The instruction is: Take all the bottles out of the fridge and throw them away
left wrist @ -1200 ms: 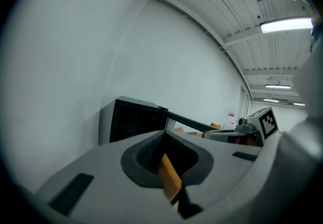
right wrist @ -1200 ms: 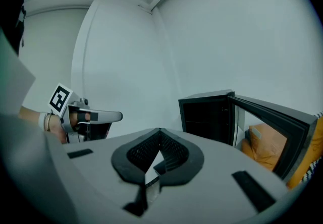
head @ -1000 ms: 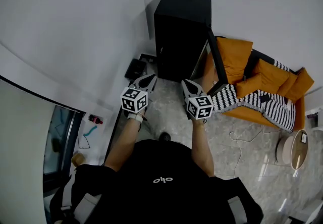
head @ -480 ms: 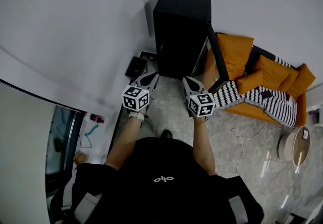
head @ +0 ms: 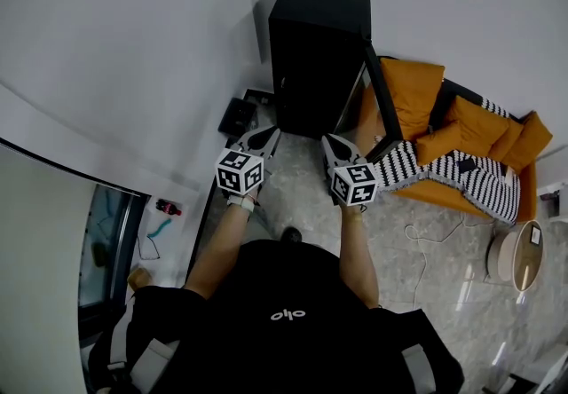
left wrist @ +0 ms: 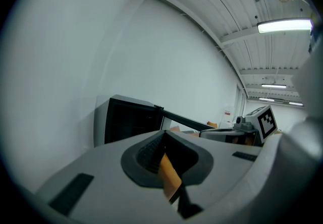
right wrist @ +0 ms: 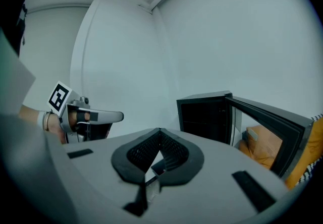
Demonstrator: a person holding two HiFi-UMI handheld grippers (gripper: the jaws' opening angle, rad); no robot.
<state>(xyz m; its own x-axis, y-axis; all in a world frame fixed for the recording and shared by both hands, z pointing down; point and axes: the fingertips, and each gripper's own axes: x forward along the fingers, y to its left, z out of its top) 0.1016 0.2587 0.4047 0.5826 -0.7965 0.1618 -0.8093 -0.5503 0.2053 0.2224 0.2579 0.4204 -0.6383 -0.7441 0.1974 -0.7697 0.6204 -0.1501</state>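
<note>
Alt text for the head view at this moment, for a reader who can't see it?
Seen from above, a person in a black top holds the left gripper and right gripper, both shut and empty, side by side before a small black fridge whose door stands open. An orange sofa with a striped blanket sits to its right.

A black short-sleeved top (head: 266, 281) with a small white logo (head: 287, 317) is worn, crossed by grey shoulder straps (head: 149, 358), with a white wristband (head: 238, 202). The pale grey left hand-held gripper (head: 269, 133) and right hand-held gripper (head: 327, 142) are each topped by a black-and-white marker cube (head: 238, 172).
</note>
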